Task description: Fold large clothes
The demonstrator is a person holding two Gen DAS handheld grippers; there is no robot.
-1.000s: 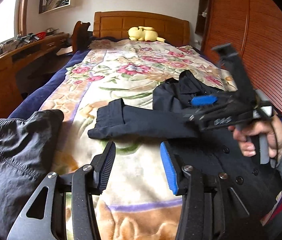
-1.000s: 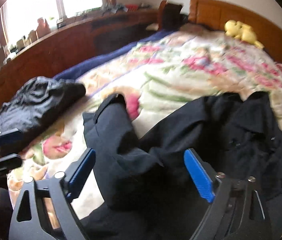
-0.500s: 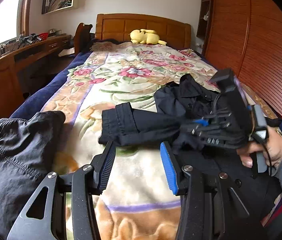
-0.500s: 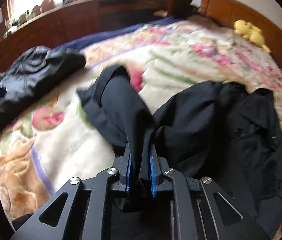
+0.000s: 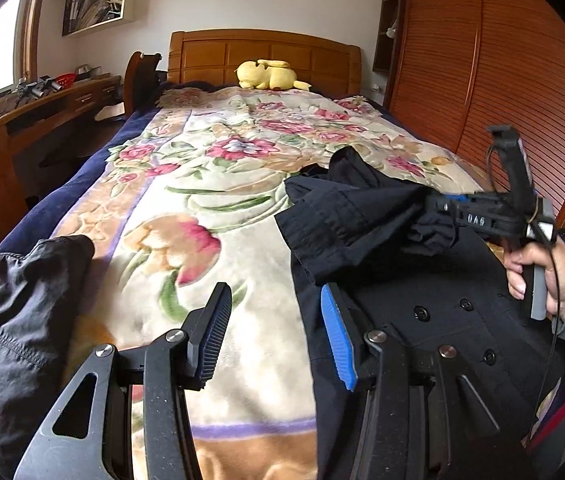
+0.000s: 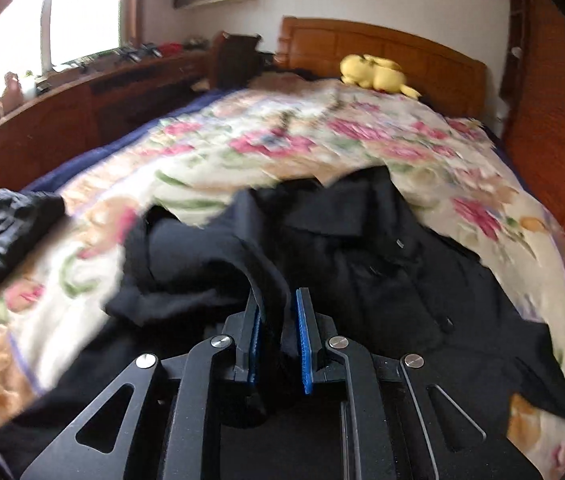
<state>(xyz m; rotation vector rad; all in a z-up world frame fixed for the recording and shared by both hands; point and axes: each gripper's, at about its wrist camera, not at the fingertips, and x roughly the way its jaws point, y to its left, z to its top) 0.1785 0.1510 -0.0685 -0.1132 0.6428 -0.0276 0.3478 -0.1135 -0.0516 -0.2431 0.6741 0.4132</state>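
Sunlight from a window falls on a bed [image 5: 186,200] with a flowery blanket [image 5: 242,184], and that is where the big dark coat [image 5: 434,300] lies. It sits on the near right part of the blanket, front side up, with a row of round buttons [image 5: 421,313] showing. One sleeve [image 5: 346,224] of the coat is lifted and pulled across the coat's body, its cuff end hanging toward the middle of the bed. The right gripper [image 6: 278,336] has just closed, and its blue fingers [image 6: 303,344] are pinched tight on a fold of that sleeve. From the other camera you can see a person's hand [image 5: 538,272] wrapped around the handle of this gripper, with a grey sleeve on the arm. The left gripper [image 5: 274,332] floats low over the blanket, right beside the coat's left edge. Its two fingers [image 5: 336,336] stand apart with nothing between them. Past the coat, on the near left edge of the bed, lies a second dark jacket [image 5: 14,308], all crumpled and well apart from the coat. Far up by the wooden headboard [image 5: 262,52] rests a yellow plush toy [image 5: 268,75]. A long wooden counter [image 5: 38,108] runs along the left wall under the window, with small things on it that are too tiny to make out. A tall wooden wardrobe [image 5: 494,72] with slats fills the right side of the room.
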